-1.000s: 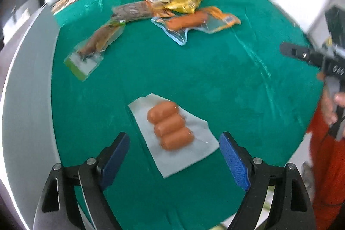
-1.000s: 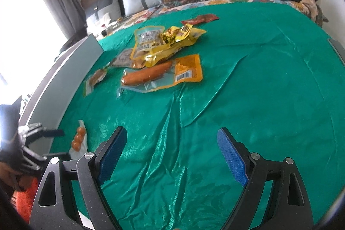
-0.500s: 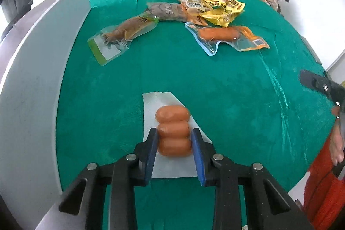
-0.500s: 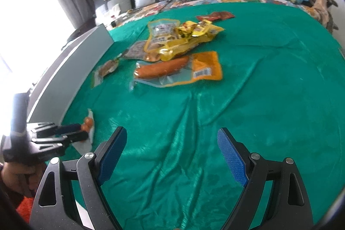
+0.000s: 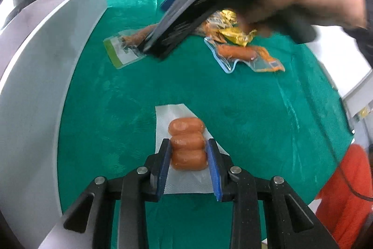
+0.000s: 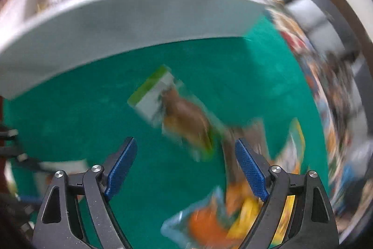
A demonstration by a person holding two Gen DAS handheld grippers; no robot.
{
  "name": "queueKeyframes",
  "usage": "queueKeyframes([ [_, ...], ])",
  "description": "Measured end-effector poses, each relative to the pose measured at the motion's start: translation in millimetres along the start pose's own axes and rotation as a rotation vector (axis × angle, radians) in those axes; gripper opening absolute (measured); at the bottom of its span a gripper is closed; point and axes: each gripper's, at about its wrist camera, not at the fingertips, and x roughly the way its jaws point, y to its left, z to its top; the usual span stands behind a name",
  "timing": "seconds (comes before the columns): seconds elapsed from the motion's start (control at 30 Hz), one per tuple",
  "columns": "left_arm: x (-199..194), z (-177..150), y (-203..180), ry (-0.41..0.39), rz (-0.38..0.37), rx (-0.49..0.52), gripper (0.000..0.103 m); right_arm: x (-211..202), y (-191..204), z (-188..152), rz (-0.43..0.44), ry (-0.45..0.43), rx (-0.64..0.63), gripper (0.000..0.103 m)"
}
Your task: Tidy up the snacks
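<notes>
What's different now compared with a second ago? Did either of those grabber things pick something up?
The left gripper closed its jaws on the pack of three small sausages, which it only straddled before. The right gripper swung across, jaws open and empty, to above the green-edged snack pack near the white tray. The snack packs stayed where they lay on the green cloth.

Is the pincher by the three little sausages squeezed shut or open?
Shut. The left gripper has its blue pads pressed against both sides of the sausage pack, which lies flat on the green cloth.
</notes>
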Motion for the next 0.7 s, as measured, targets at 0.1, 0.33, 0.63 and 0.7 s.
queueKeyframes([
  [0.1,-10.9,2.3,9.2,-0.031,-0.038,-0.033,0.006,34.3,-8.9,15.5,0.064,0.098,0.059,0.07],
  [0.33,-13.5,-1.5,27.6,-0.044,-0.088,-0.091,0.0,-6.5,-53.8,-17.5,0.19,0.066,0.429,0.001],
  [0.63,-8.9,1.1,5.1,0.032,0.003,0.06,0.089,-40.8,-82.2,-76.0,0.319,-0.056,0.732,0.055],
  [0.7,-4.9,-0.3,5.6,0.03,0.053,-0.003,0.089,-40.0,-83.2,-79.4,0.324,-0.053,0.761,0.055],
])
